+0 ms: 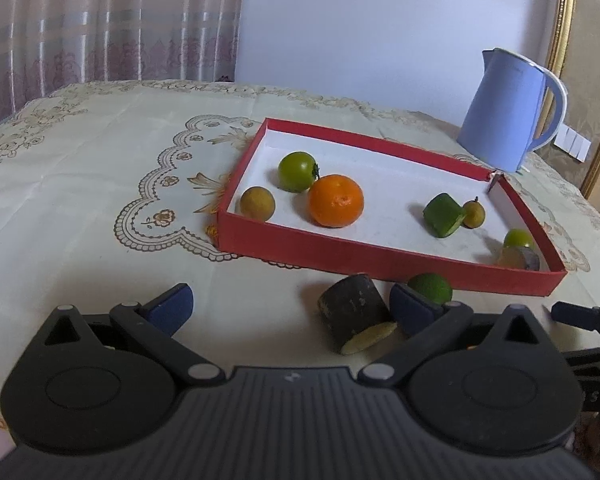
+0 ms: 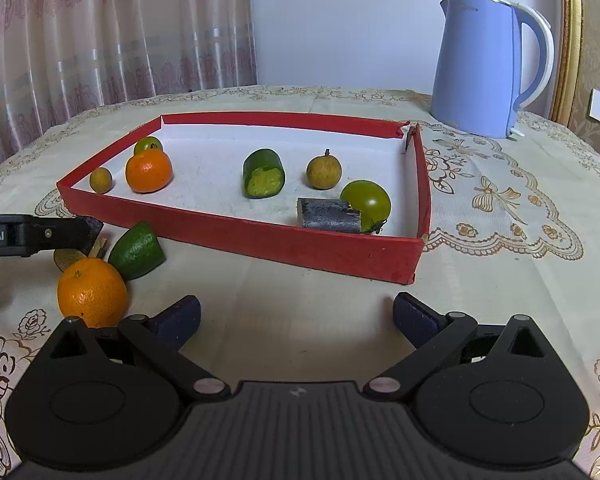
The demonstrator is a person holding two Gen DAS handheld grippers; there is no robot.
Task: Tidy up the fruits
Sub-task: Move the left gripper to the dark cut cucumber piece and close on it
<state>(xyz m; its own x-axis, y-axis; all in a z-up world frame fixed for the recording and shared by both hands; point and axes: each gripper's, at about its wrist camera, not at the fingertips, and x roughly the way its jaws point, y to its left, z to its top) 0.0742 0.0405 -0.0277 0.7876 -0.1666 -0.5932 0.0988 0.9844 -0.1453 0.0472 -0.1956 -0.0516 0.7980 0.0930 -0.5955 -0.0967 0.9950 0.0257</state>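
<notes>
Both hand-held grippers gape empty: the left hand-held gripper [image 1: 290, 306] beside a dark sugarcane piece [image 1: 356, 314], the right hand-held gripper [image 2: 296, 316] mid-frame below the red tray [image 2: 240, 236]. The orange [image 2: 92, 292], lower left outside the tray, may roll if nudged.

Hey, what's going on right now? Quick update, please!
Left gripper open, empty. Right gripper open, empty. Round orange, green cut piece outside red cardboard tray. Nothing blocking.
</notes>
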